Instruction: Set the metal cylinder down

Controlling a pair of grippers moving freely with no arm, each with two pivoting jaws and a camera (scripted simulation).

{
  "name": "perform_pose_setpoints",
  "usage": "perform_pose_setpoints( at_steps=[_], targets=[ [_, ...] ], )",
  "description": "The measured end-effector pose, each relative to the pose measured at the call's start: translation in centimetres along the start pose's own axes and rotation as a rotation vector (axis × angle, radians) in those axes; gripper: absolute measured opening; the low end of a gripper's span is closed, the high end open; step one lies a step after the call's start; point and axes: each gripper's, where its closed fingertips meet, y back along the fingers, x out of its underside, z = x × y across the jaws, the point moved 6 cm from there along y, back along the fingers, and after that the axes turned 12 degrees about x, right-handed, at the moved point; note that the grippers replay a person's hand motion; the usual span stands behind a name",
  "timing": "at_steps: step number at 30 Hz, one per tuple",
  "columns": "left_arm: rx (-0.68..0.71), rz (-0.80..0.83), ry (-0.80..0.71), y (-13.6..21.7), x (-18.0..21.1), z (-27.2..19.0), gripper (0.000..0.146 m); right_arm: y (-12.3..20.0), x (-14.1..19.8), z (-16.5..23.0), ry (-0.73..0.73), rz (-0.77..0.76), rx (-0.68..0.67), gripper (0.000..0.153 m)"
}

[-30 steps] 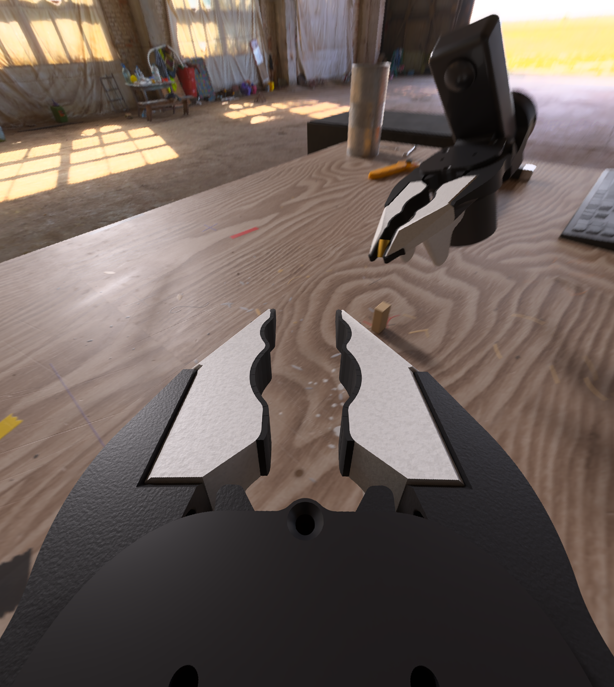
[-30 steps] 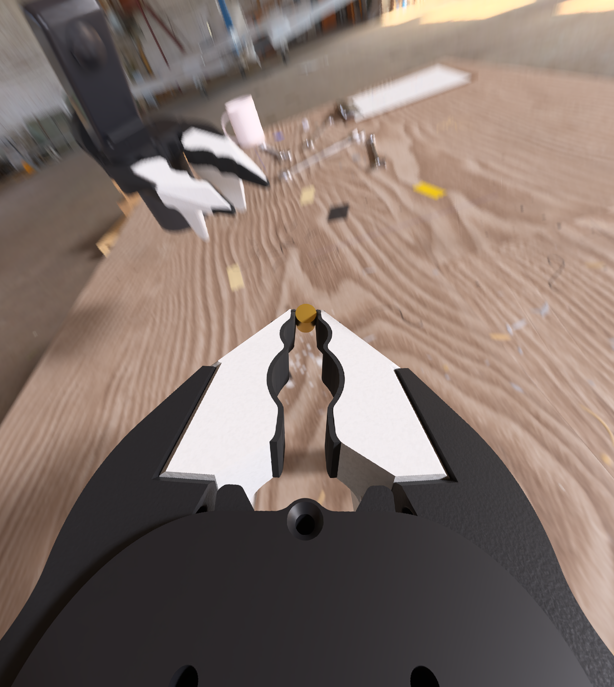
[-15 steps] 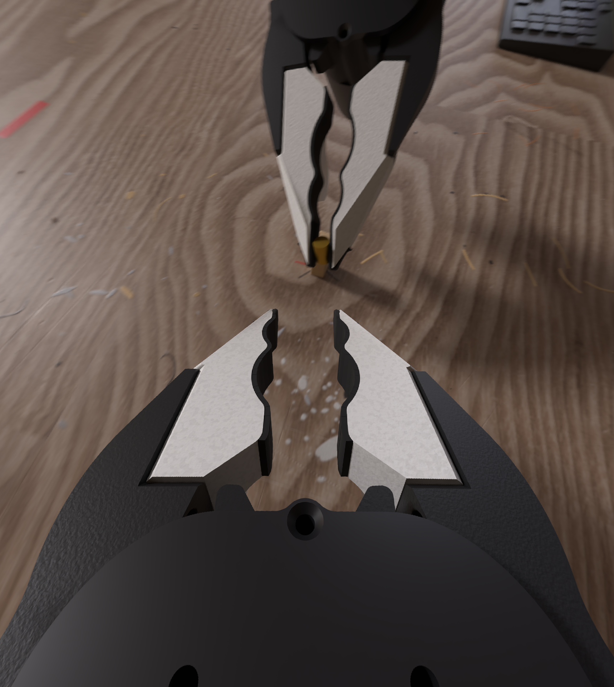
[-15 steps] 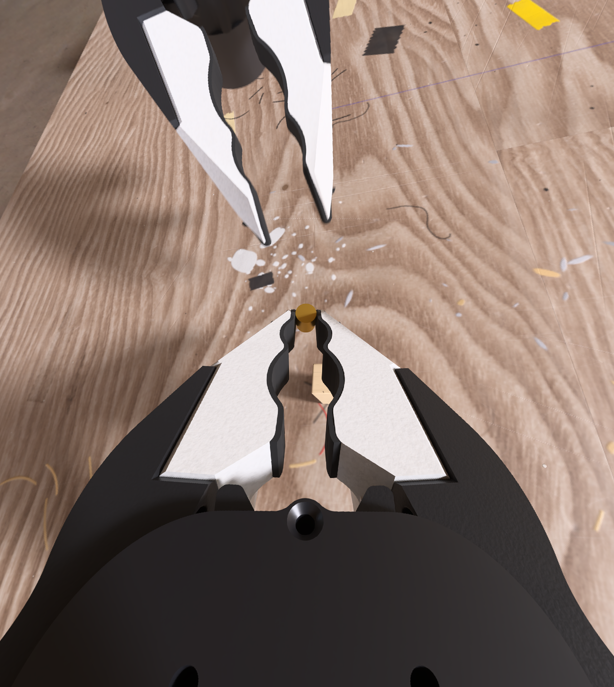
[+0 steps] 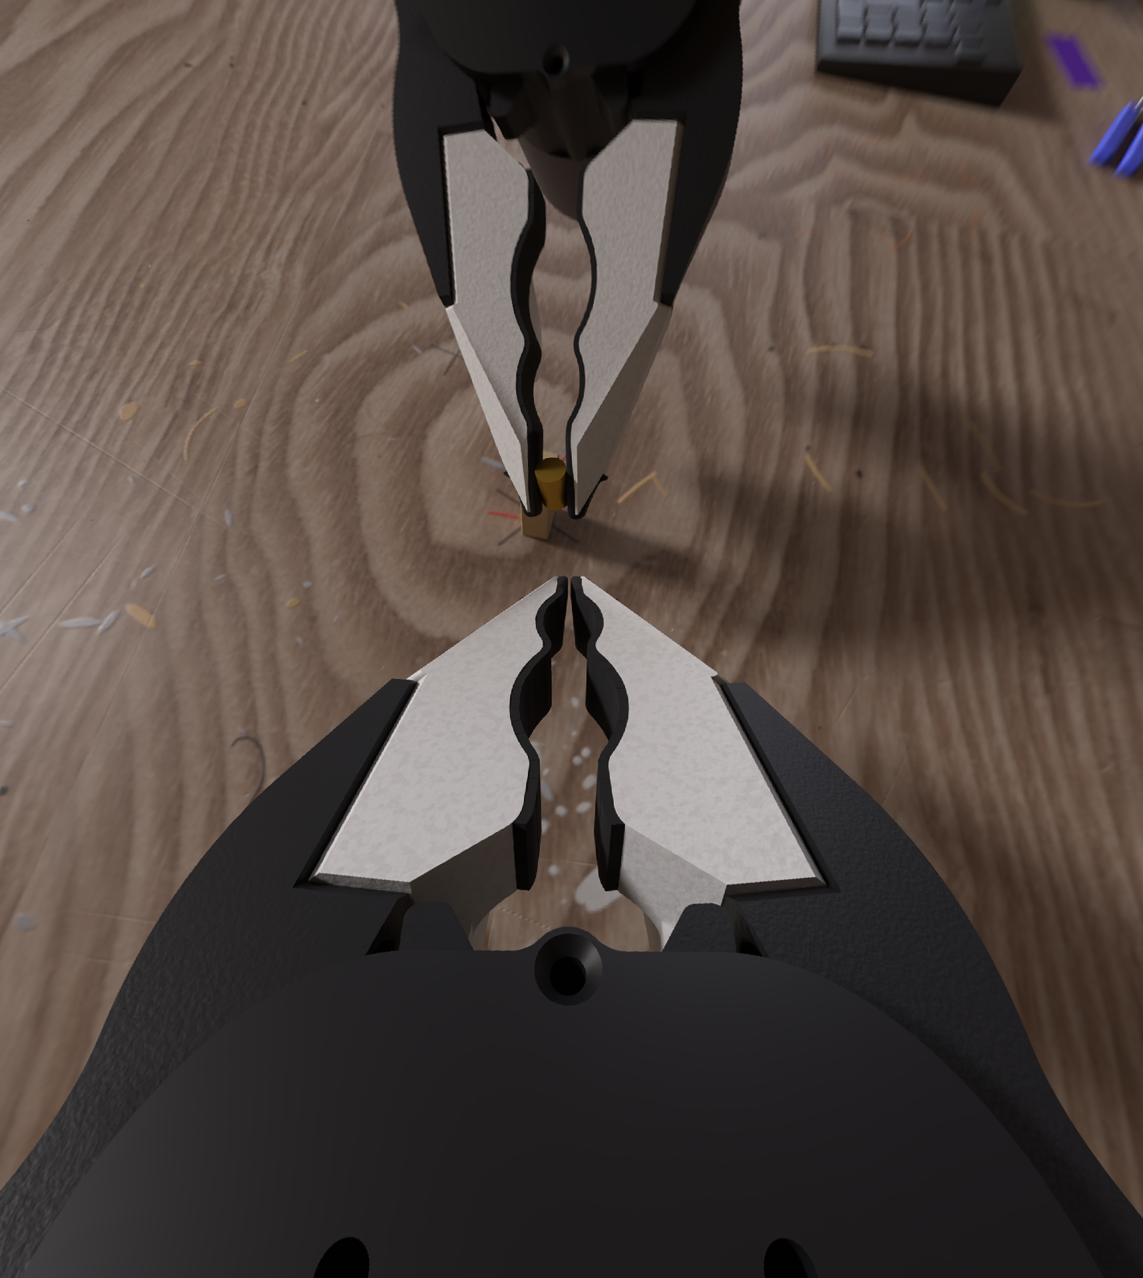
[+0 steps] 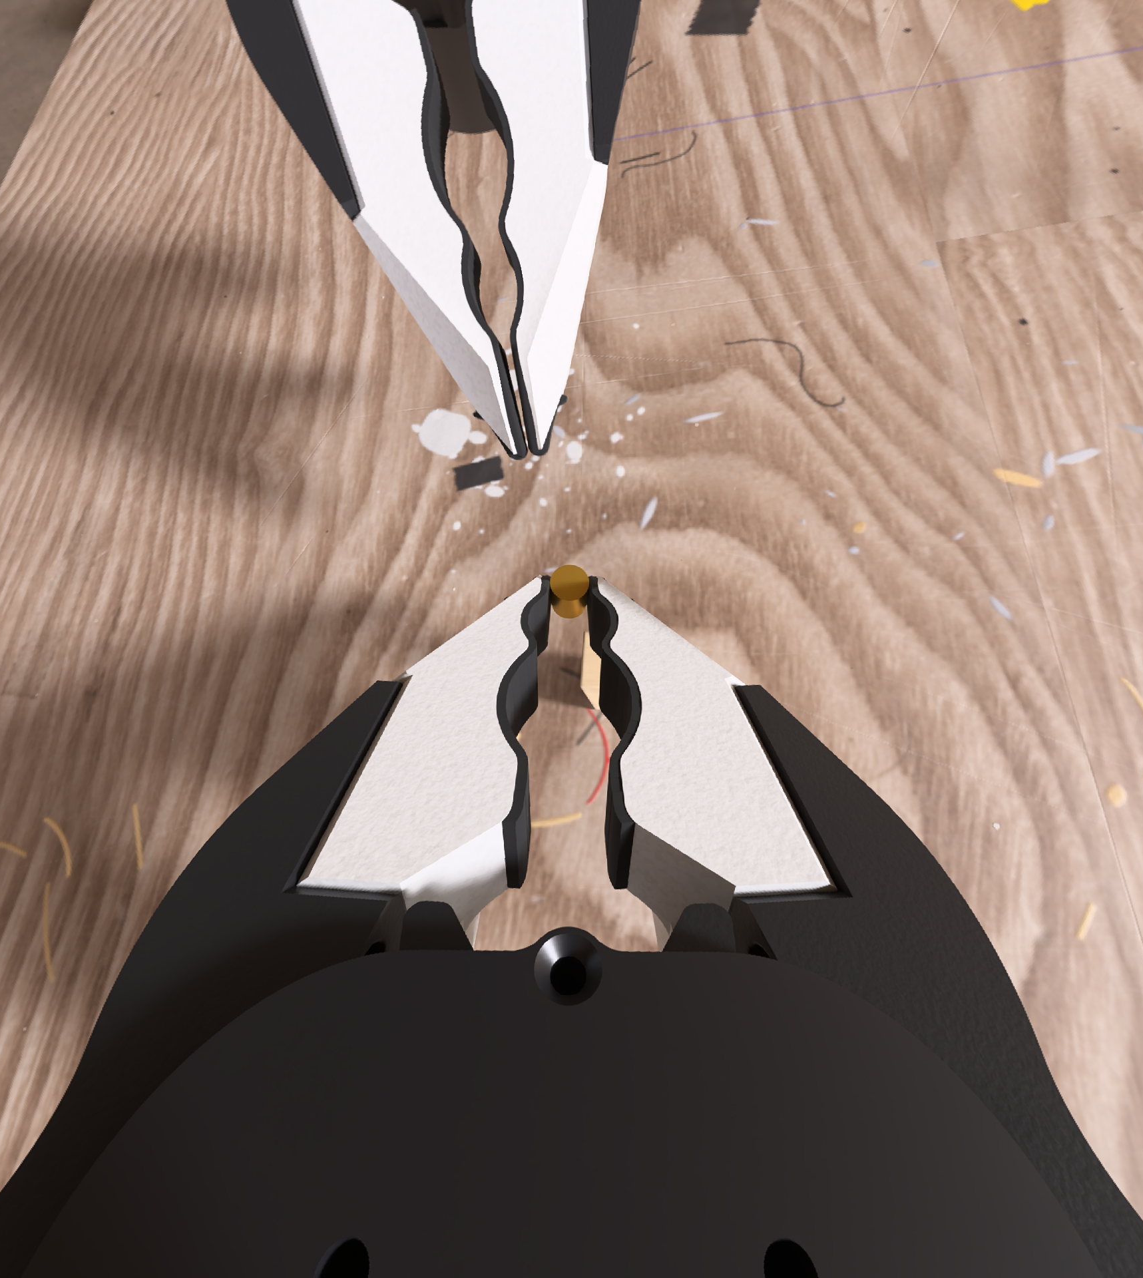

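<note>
The metal cylinder (image 6: 568, 596) is small and brass-coloured. My right gripper (image 6: 568, 584) is shut on it at the very fingertips and holds it upright, low over the wooden table (image 6: 900, 622). In the left wrist view the right gripper (image 5: 551, 499) points down with the cylinder (image 5: 549, 478) between its tips, right by a small wooden block (image 5: 538, 528). I cannot tell whether the cylinder touches the block. My left gripper (image 5: 567, 582) is shut and empty, facing the right one a short way off. It also shows in the right wrist view (image 6: 523, 446).
The wooden block (image 6: 591, 674) and a red wire (image 6: 599, 754) lie under the right gripper's fingers. A black keyboard (image 5: 921, 41), blue-handled pliers (image 5: 1132, 142) and purple tape (image 5: 1070, 59) lie at the far right. White paint spots (image 6: 444, 432) and a black scrap (image 6: 478, 474) mark the table.
My left gripper has shut its fingers, which were open half a second ago. Both grippers have tilted down toward the table and come close, tip to tip. The right still holds the cylinder.
</note>
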Motion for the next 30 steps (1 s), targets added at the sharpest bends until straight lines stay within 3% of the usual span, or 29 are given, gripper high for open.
perform_pose_setpoints(
  at_steps=[11, 25, 30],
  targets=[
    [0.06, -0.142, 0.106, 1.0, 0.5, 1.0, 0.001, 1.4, -0.8, -0.4, -0.046, -0.12, -0.009, 0.01],
    [-0.122, 0.068, 0.015, 0.2, 1.5, 1.1, 0.008, 1.1, 0.3, -0.5, -0.024, -0.011, 0.042, 0.01],
    [-0.125, 0.083, -0.023, -0.2, 1.5, 0.9, 0.002, 1.0, 0.6, -0.4, -0.024, 0.004, 0.038, 0.01]
  ],
)
